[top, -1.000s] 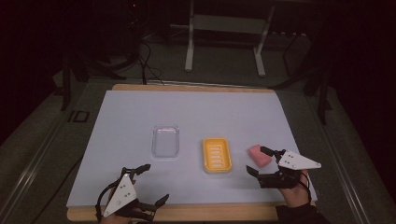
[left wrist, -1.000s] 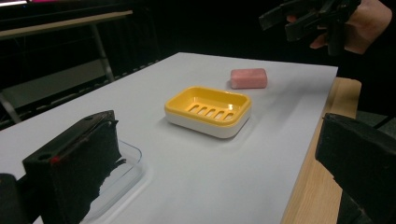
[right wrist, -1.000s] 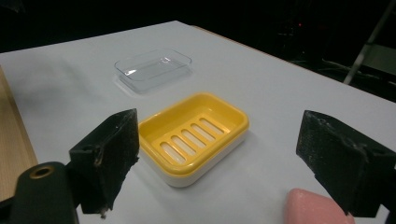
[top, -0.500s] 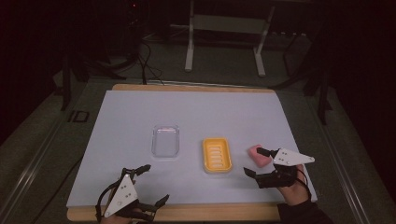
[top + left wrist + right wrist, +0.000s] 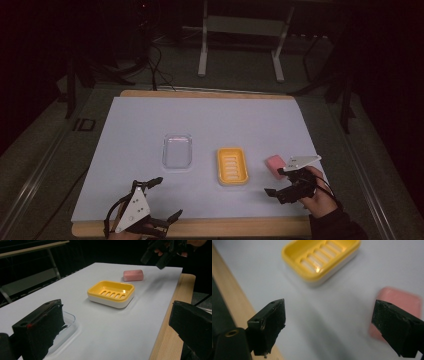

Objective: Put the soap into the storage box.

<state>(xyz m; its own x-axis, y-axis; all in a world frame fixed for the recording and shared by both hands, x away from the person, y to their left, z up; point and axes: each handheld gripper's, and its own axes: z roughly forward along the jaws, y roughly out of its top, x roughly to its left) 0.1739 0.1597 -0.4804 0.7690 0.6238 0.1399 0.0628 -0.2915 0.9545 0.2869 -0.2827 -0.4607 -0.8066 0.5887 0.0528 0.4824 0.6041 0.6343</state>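
Observation:
A pink bar of soap (image 5: 274,165) (image 5: 133,275) (image 5: 398,308) lies on the white mat, right of a yellow soap dish (image 5: 232,165) (image 5: 111,293) (image 5: 319,259) with a slotted floor. A clear plastic lid (image 5: 178,151) (image 5: 62,333) lies left of the dish. My right gripper (image 5: 279,181) (image 5: 329,322) hovers open just in front of the soap, its far jaw partly covering it in the right gripper view. My left gripper (image 5: 166,199) (image 5: 117,325) is open near the table's front left edge, holding nothing.
The white mat (image 5: 200,125) covers a wooden table (image 5: 210,226) whose bare front strip shows. Metal stand legs (image 5: 202,45) and cables stand on the dark floor behind the table.
My right gripper has drifted slightly back toward the front edge and turned a little near the soap. The left gripper, soap, dish and lid have not moved.

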